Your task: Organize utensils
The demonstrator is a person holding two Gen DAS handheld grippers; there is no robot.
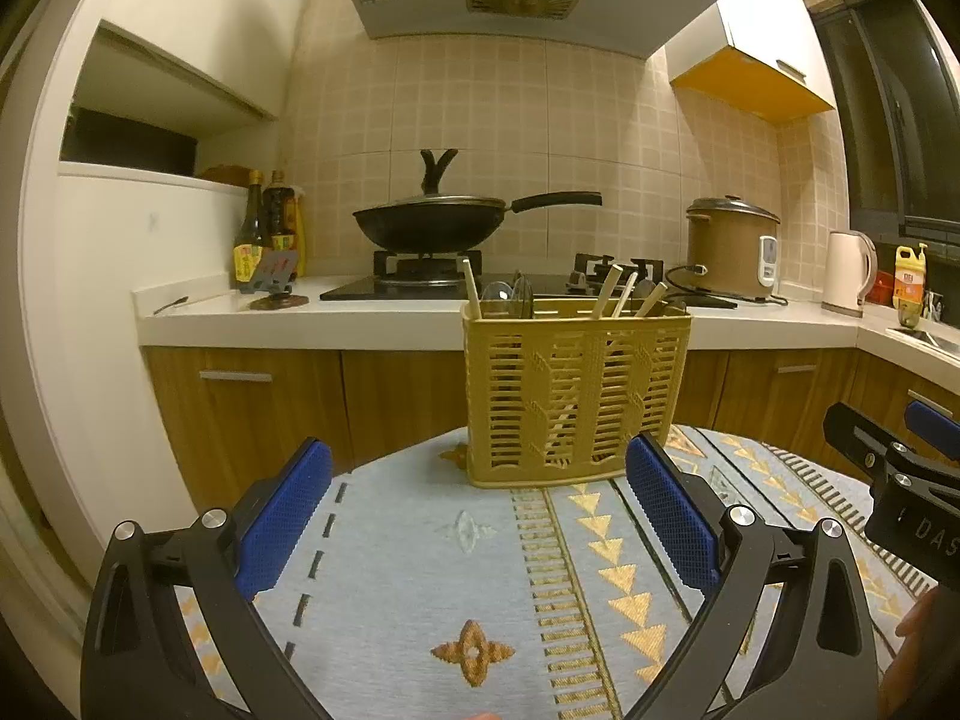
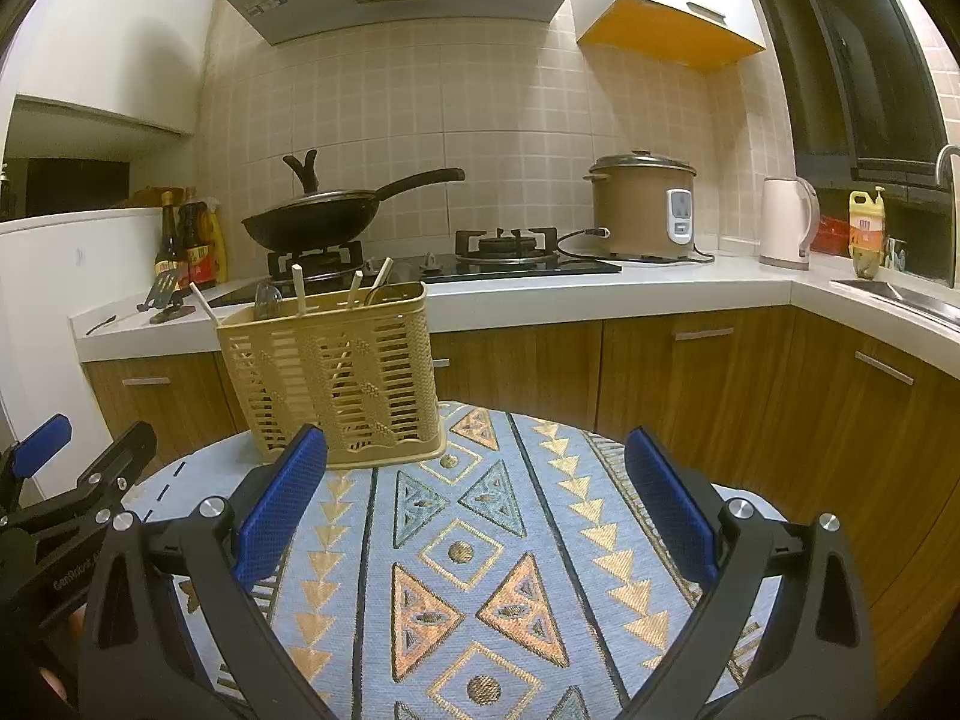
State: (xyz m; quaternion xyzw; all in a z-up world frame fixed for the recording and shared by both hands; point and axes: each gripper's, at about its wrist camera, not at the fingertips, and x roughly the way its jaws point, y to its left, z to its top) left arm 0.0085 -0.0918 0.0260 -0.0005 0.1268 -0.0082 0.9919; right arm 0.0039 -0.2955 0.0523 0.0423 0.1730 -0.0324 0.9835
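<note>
A tan slotted utensil basket (image 1: pixel 573 399) (image 2: pixel 339 372) stands upright at the far edge of a round table covered by a patterned blue cloth (image 1: pixel 420 570) (image 2: pixel 480 540). Wooden chopsticks (image 1: pixel 612 291) (image 2: pixel 298 288) and spoons (image 1: pixel 510 299) stick out of its top. My left gripper (image 1: pixel 477 462) is open, low over the cloth just short of the basket, nothing between its blue pads. My right gripper (image 2: pixel 477 450) is open too, with the basket ahead to its left. Each gripper shows at the edge of the other's view.
Behind the table runs a white counter (image 1: pixel 360 315) over wooden cabinets. On it are a gas hob with a lidded black wok (image 1: pixel 438 222), sauce bottles (image 1: pixel 267 228), a brown rice cooker (image 2: pixel 645 210), a pale kettle (image 2: pixel 786 222) and a sink (image 2: pixel 900 294) at far right.
</note>
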